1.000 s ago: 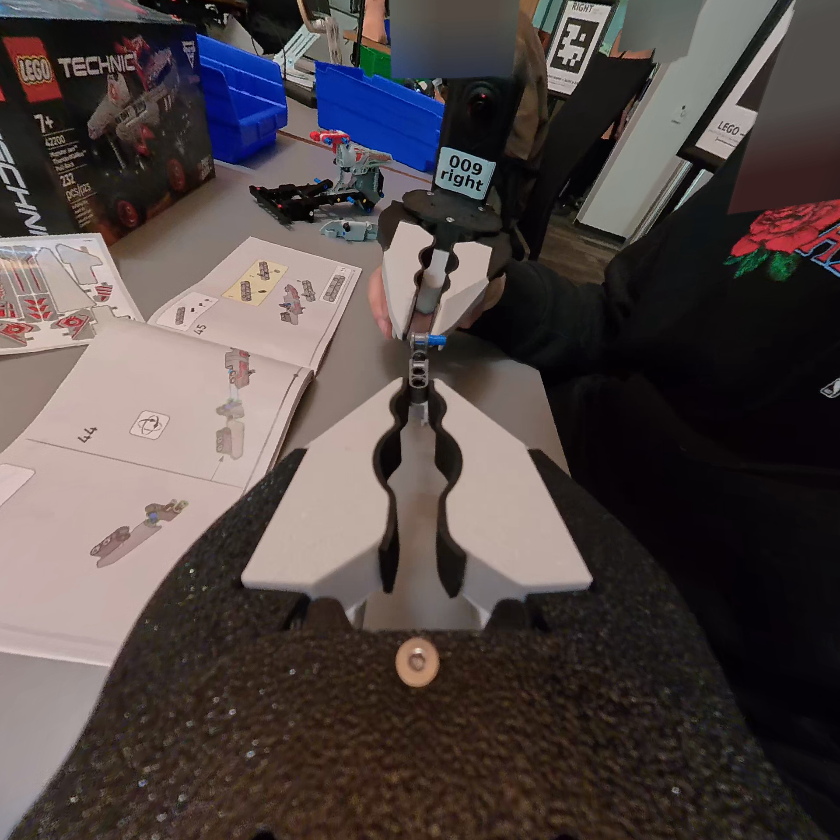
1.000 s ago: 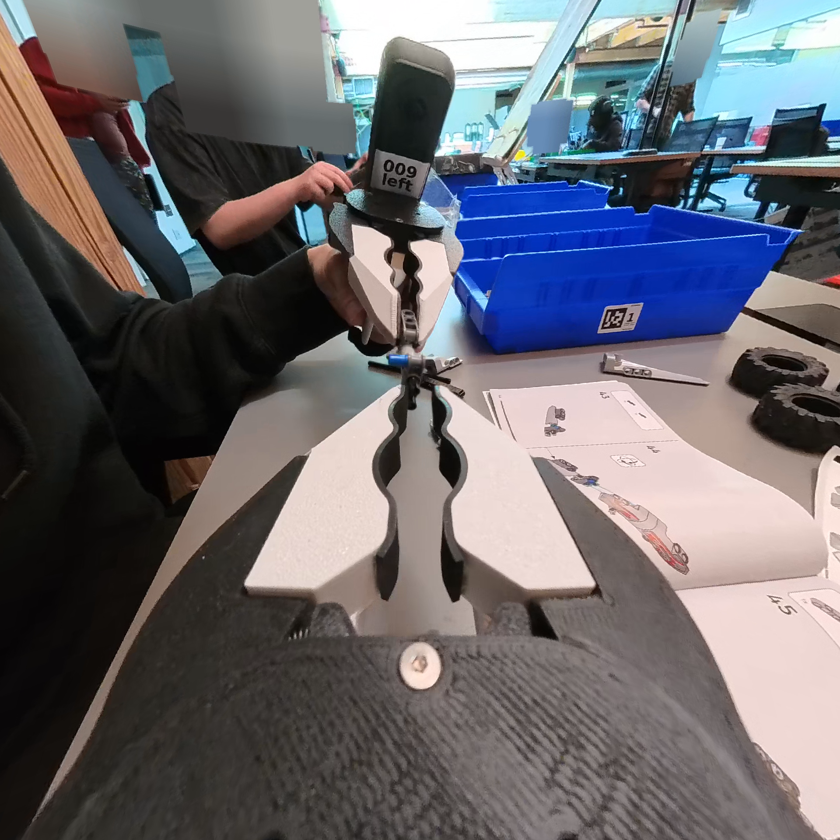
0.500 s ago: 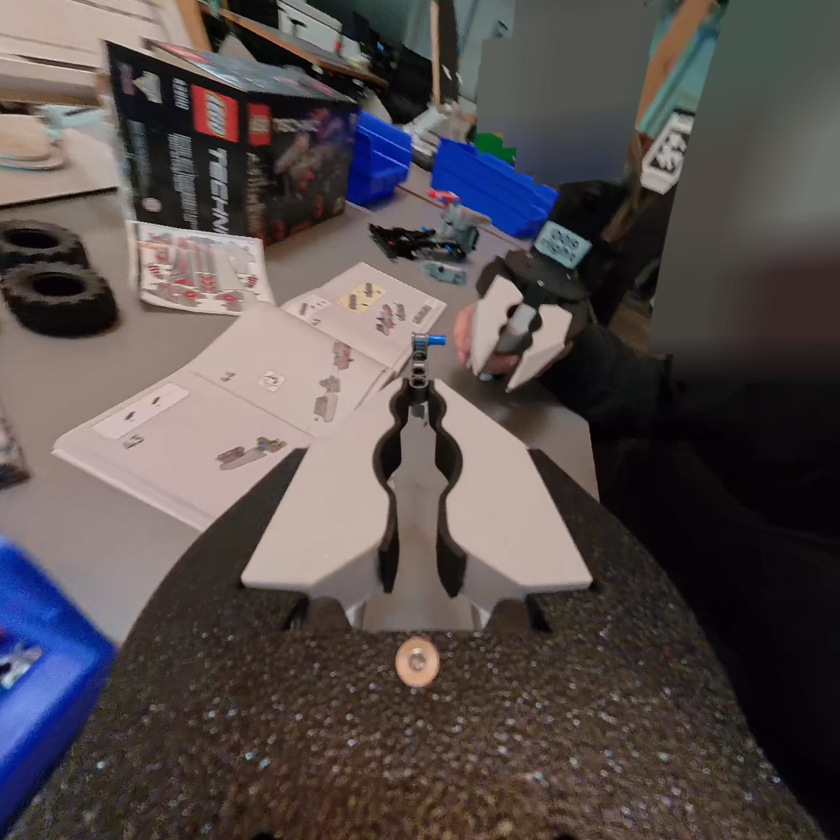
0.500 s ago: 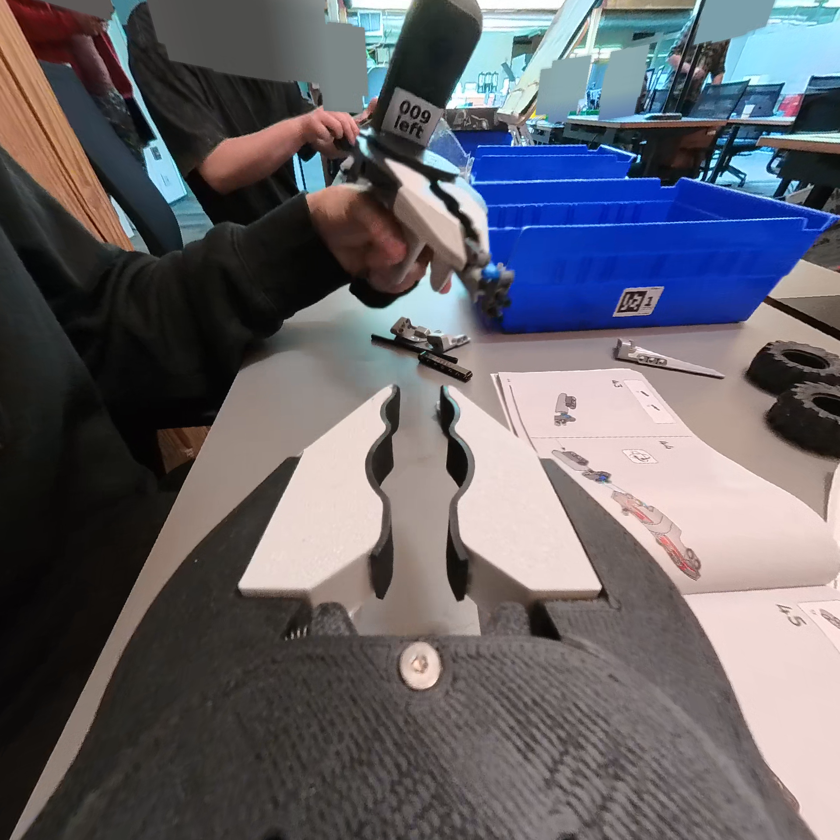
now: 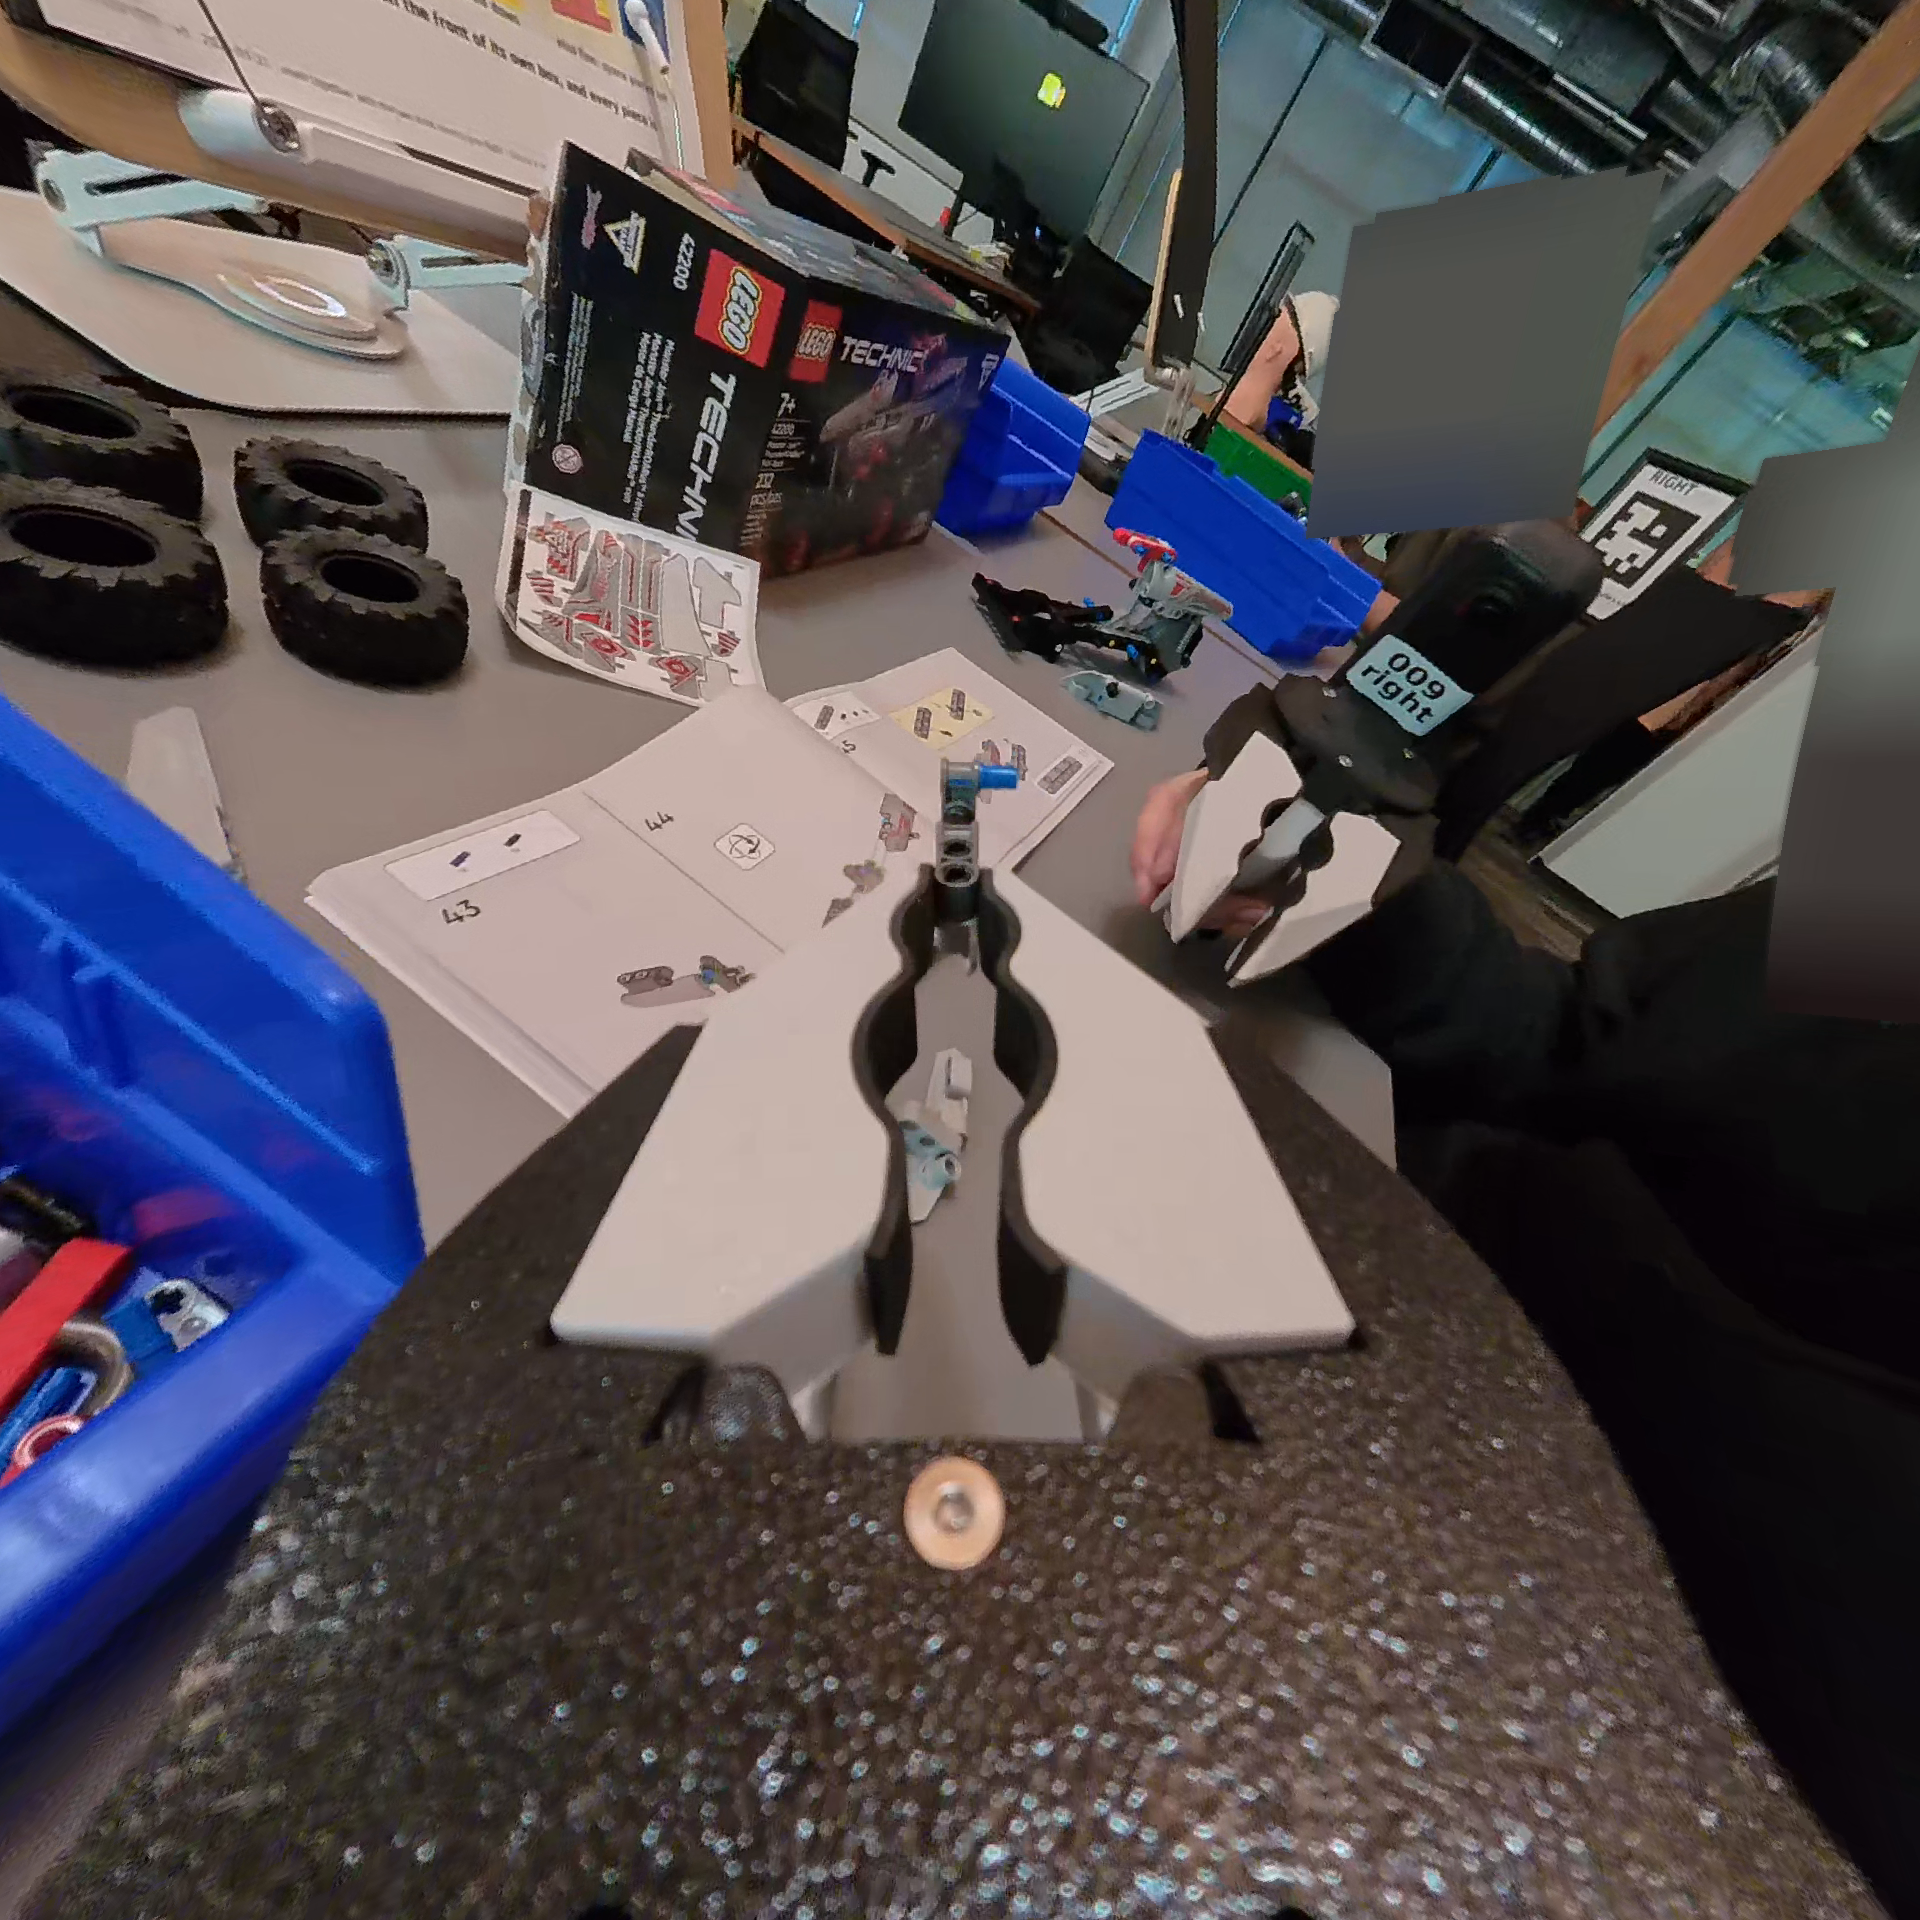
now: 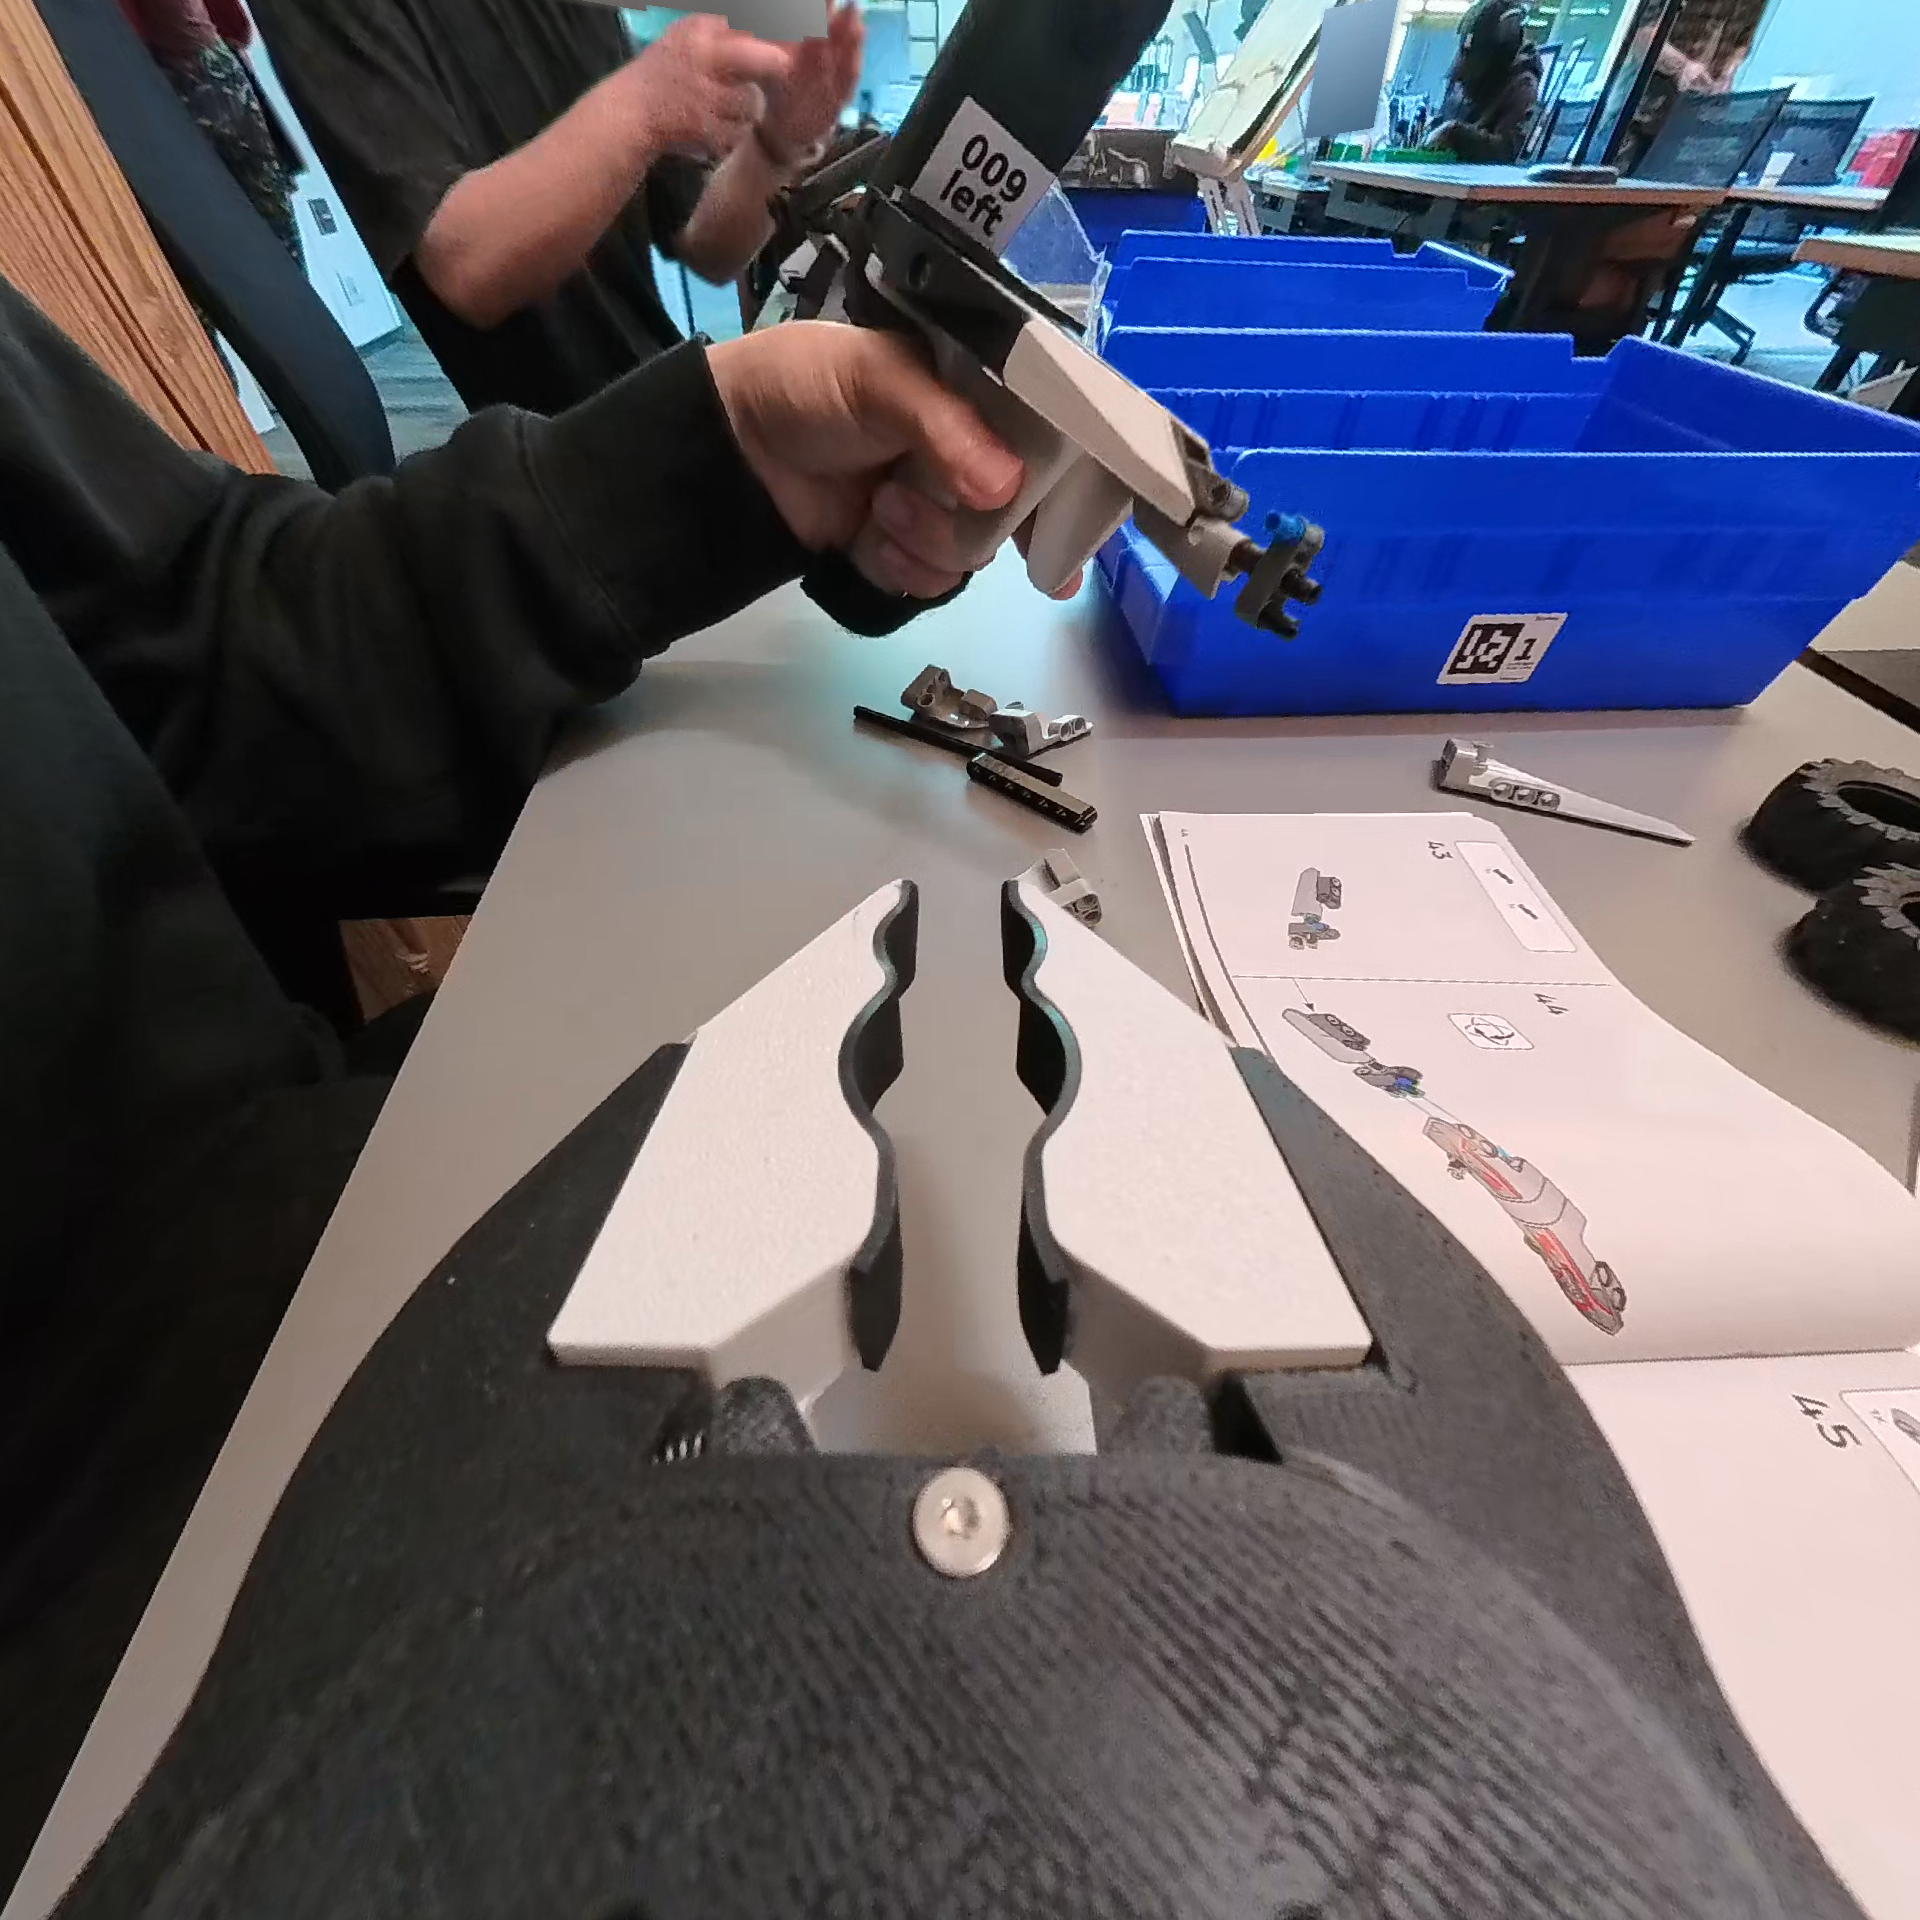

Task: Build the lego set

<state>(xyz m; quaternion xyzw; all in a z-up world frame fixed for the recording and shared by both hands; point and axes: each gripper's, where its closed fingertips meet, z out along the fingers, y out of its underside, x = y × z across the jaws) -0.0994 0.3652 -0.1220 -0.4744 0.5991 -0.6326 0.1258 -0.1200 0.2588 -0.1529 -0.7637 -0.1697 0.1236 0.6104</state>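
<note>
Left tool [image 5: 954, 902] pinches a grey subassembly [image 5: 961, 821] above the grey table [image 6: 727, 831]; right tool [image 6: 961, 899] gapes empty.

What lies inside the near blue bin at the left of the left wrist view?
The blue bin shows a few loose pieces in its visible corner: a red piece and small blue pieces. The picture edge and the bin's wall hide everything else.

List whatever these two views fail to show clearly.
- Left wrist view: blue bin cut off by the left edge; its parts are blurred.
- Left wrist view: small grey piece partly hidden between the left claw fingers.
- Right wrist view: tires cut off by the right edge.
</note>
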